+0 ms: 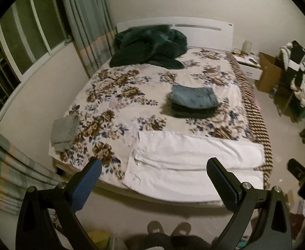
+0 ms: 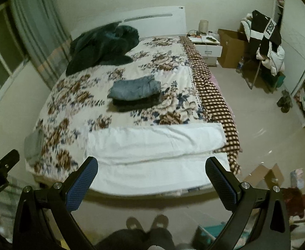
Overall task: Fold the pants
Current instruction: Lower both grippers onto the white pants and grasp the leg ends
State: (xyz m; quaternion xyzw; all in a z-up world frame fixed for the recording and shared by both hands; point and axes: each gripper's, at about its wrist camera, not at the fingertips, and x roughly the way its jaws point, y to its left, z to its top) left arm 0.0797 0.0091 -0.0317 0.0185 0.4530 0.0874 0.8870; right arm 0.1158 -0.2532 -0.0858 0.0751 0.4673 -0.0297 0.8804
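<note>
White pants (image 1: 196, 162) lie flat across the near edge of the bed, legs side by side, waist at the left; they also show in the right wrist view (image 2: 156, 156). My left gripper (image 1: 154, 166) is open and empty, held above the floor in front of the bed, short of the pants. My right gripper (image 2: 152, 164) is open and empty too, at a similar height in front of the pants. The right gripper's tips show at the right edge of the left wrist view (image 1: 302, 170).
A stack of folded jeans (image 1: 194, 102) sits mid-bed on the floral bedspread (image 1: 115, 95). A folded grey item (image 1: 64, 131) lies at the left edge. A dark green blanket (image 1: 150, 48) is heaped by the headboard. A nightstand (image 2: 206, 45), cardboard box (image 2: 231, 48) and clothes-laden chair (image 2: 267, 48) stand right.
</note>
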